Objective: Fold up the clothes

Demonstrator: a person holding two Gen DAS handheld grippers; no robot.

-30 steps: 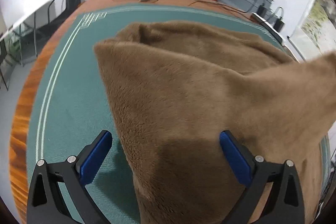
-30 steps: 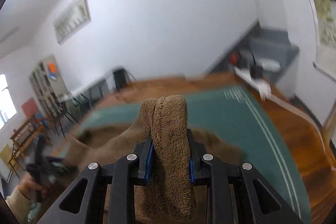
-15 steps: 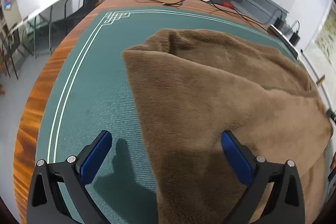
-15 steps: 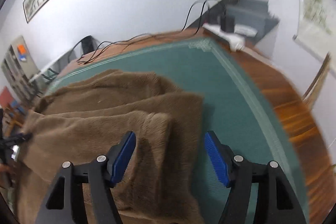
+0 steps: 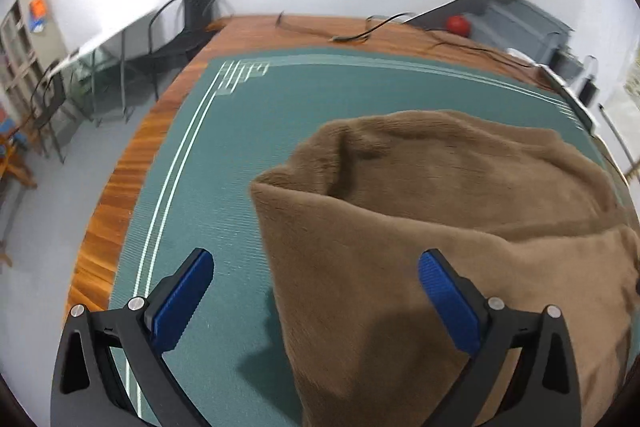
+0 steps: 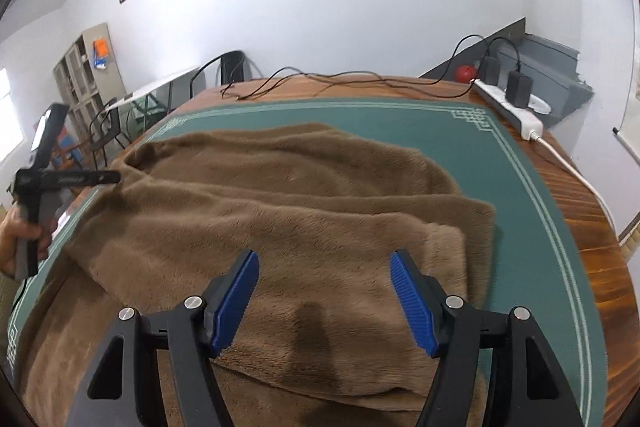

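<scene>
Brown garment (image 5: 460,247) — lower edge cut off — chairs (image 5: 192,23) blurred.

Left wrist view sits low over the mat (image 5: 224,163), tipped steeply down, looking along its own blue pads (image 5: 182,301) toward the mat's far left corner and the wall beyond. It is close in: the fleece (image 5: 400,247) fills the right half. Right wrist view hangs over the near right part of the mat (image 6: 532,227), angled less steeply, facing the same far wall, with the power strip (image 6: 516,111) off the mat's right edge. Both share the fleece, the far mat border, the cables (image 6: 320,81) and the red ball (image 6: 465,73); the right view also catches the left gripper (image 6: 108,177) at the mat's left edge.
</scene>
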